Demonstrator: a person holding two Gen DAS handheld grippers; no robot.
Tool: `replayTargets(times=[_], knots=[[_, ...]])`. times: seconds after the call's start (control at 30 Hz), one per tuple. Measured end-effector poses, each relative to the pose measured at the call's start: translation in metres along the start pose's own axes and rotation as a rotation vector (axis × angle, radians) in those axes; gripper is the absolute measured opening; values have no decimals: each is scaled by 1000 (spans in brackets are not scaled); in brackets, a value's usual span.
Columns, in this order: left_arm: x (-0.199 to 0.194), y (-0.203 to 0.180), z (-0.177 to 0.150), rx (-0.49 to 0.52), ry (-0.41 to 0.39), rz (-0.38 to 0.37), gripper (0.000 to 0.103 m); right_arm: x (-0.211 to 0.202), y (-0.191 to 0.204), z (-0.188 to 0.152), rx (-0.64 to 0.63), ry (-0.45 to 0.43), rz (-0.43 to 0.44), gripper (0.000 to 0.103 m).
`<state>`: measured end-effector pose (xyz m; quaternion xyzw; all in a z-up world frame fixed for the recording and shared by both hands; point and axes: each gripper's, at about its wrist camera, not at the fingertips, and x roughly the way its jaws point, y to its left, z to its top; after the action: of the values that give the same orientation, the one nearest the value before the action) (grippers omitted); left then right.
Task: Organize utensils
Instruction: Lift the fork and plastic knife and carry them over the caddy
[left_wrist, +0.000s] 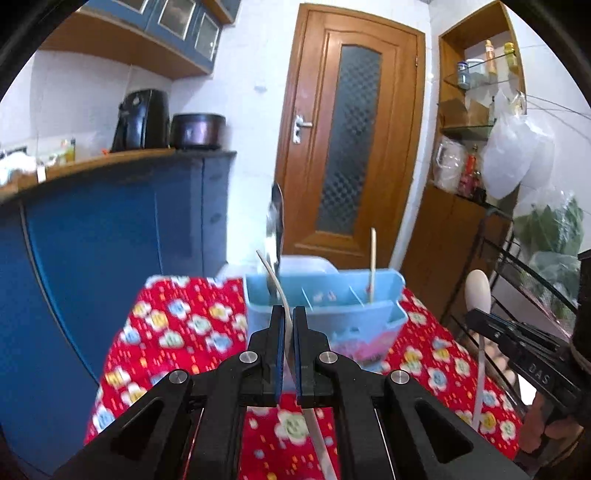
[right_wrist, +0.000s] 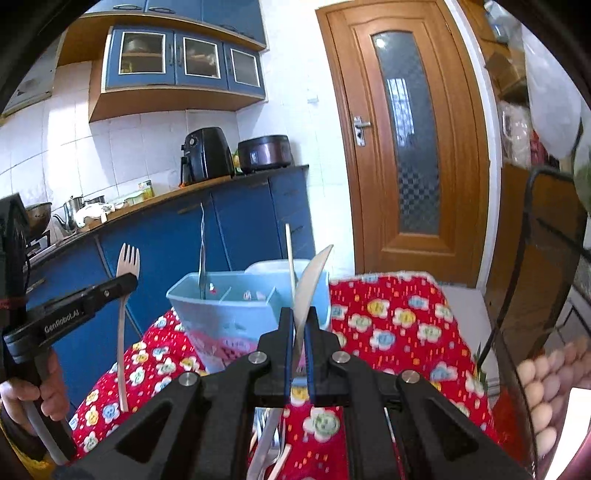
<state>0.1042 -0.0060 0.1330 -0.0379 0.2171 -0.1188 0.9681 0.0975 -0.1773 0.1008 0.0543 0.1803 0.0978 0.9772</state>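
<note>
My left gripper (left_wrist: 289, 314) is shut on a thin cream fork (left_wrist: 280, 291) seen edge-on; the right wrist view shows that fork (right_wrist: 127, 266) upright, tines up, in the left gripper (right_wrist: 127, 282). My right gripper (right_wrist: 300, 314) is shut on a cream spoon (right_wrist: 312, 280), bowl up; the spoon (left_wrist: 476, 291) and right gripper (left_wrist: 476, 317) show at the right of the left wrist view. Just beyond both stands a light blue divided utensil holder (left_wrist: 321, 306) (right_wrist: 229, 310). A metal utensil (left_wrist: 275, 229) stands in its left compartment and a chopstick (left_wrist: 372, 266) in its right one.
The table has a red flowered cloth (left_wrist: 177, 332). Several loose utensils (right_wrist: 269, 443) lie on it under my right gripper. A white container (left_wrist: 306, 264) sits behind the holder. A blue counter (left_wrist: 110, 229) is at the left, a black wire rack with eggs (right_wrist: 539, 384) at the right.
</note>
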Motion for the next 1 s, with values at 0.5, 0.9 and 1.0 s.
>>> replayTargets(times=[0.5, 0.9, 1.0], knots=[[38, 6, 61, 37, -136, 93, 4, 47, -3, 45, -47, -97, -41, 7], [63, 13, 89, 51, -232, 149, 4, 83, -11, 67, -75, -158, -99, 7], [75, 12, 89, 60, -239, 168, 4, 92, -11, 66, -82, -169, -106, 7]])
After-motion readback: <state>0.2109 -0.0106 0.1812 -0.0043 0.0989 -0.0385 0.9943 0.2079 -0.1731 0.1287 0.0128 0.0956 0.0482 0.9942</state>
